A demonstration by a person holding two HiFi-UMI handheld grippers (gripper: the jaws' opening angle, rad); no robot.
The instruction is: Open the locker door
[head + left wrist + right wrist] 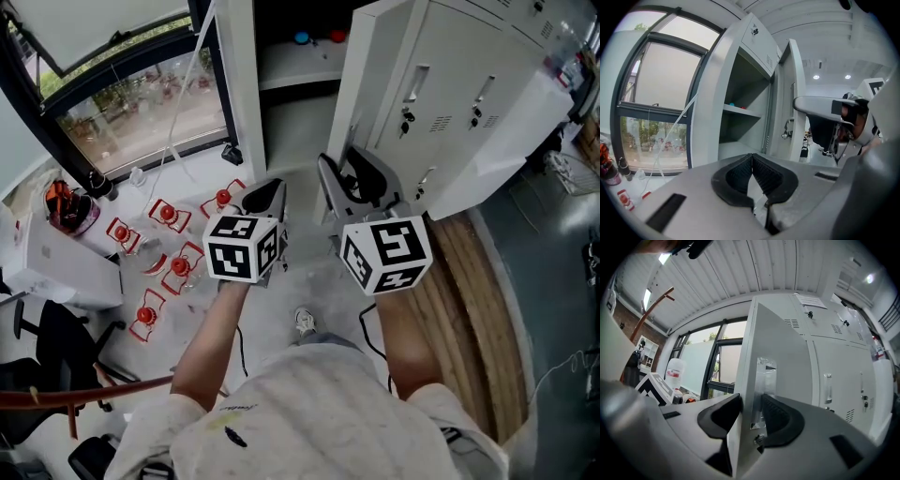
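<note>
The grey locker door (780,357) stands swung open, edge-on toward me in the right gripper view. Its metal handle plate (764,380) sits on the edge. My right gripper (751,399) straddles that edge, one jaw on each side with the handle plate between them; the pads do not visibly squeeze it. In the head view the right gripper (345,169) is at the open door (361,84). My left gripper (270,192) hovers to the left, shut and empty (752,157), facing the open locker with its shelf (740,111).
More closed lockers (469,94) continue to the right. A large window (141,94) is on the left, with several red-capped items (169,214) on the floor below it. A black chair (47,356) stands at lower left, and wooden flooring (469,309) runs at right.
</note>
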